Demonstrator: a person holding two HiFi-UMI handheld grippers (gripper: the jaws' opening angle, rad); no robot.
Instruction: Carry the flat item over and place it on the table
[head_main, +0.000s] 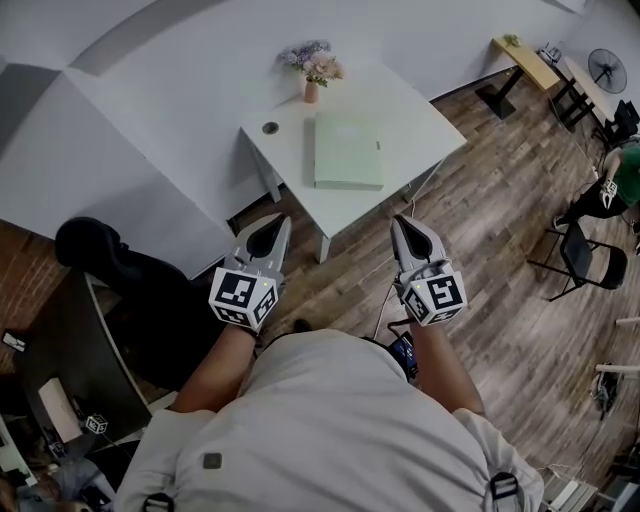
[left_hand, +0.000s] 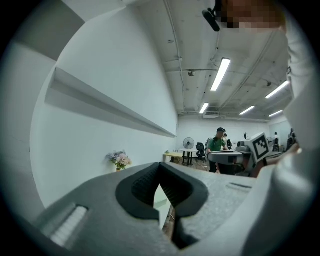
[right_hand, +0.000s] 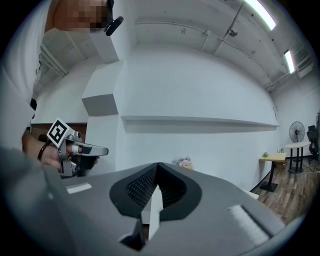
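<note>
Two grippers are held out side by side above the wooden floor (head_main: 500, 250), short of the white desk (head_main: 420, 115). The left gripper (head_main: 273, 225) and the right gripper (head_main: 402, 224) both have their jaws clenched tip to tip, with nothing between them. The flat item (head_main: 348, 150), a pale green slab, lies on the desk near a vase of flowers (head_main: 313, 72), well apart from both grippers.

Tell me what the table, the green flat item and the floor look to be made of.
Table: smooth matte white top, likely laminate or painted board; the thin white legs may be metal.
Green flat item: pale and matte with crisp edges, perhaps cardboard or plastic; cannot tell which.
Floor: brown planks with visible grain and seams, either real wood or wood-look vinyl.
</note>
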